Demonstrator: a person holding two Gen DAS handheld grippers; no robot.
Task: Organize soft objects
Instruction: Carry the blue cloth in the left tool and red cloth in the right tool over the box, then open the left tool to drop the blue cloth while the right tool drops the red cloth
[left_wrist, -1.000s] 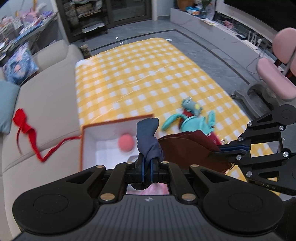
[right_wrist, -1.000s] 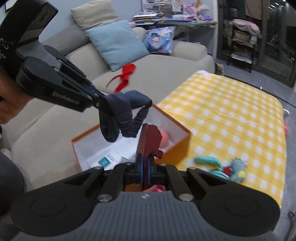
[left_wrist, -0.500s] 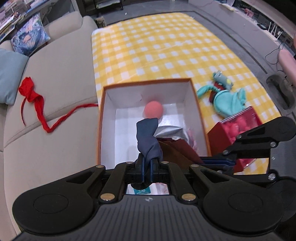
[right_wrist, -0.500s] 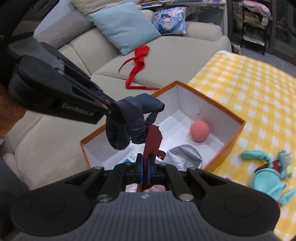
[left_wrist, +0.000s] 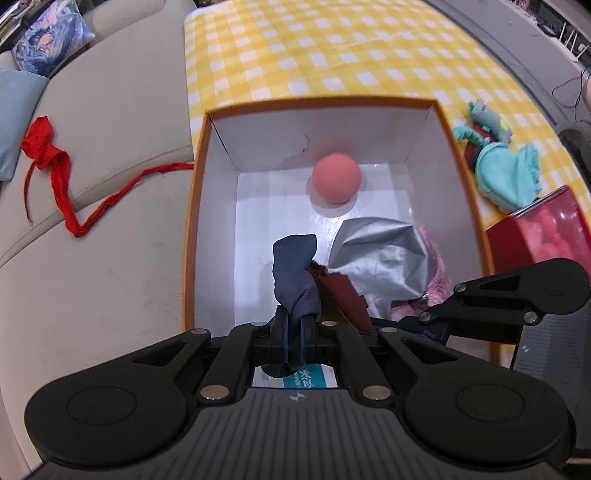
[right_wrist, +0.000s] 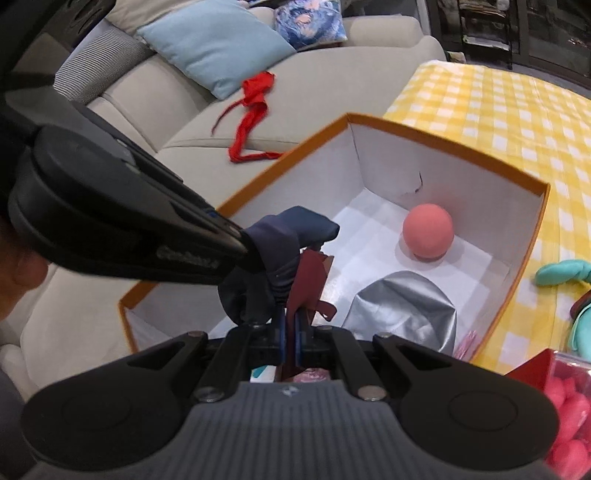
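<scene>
My left gripper (left_wrist: 291, 328) clamped on a navy sock (left_wrist: 295, 269), my right gripper (right_wrist: 290, 332) pinching a maroon cloth (right_wrist: 308, 280) just beside it, both over the orange box (left_wrist: 192, 206), pink ball (left_wrist: 336, 178) and silver cloth (left_wrist: 380, 258) inside ahead

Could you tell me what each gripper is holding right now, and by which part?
The left gripper pinches the dark blue cloth at a bunched fold. The right gripper pinches the maroon cloth near its lower edge. Both hang over the orange box.
</scene>
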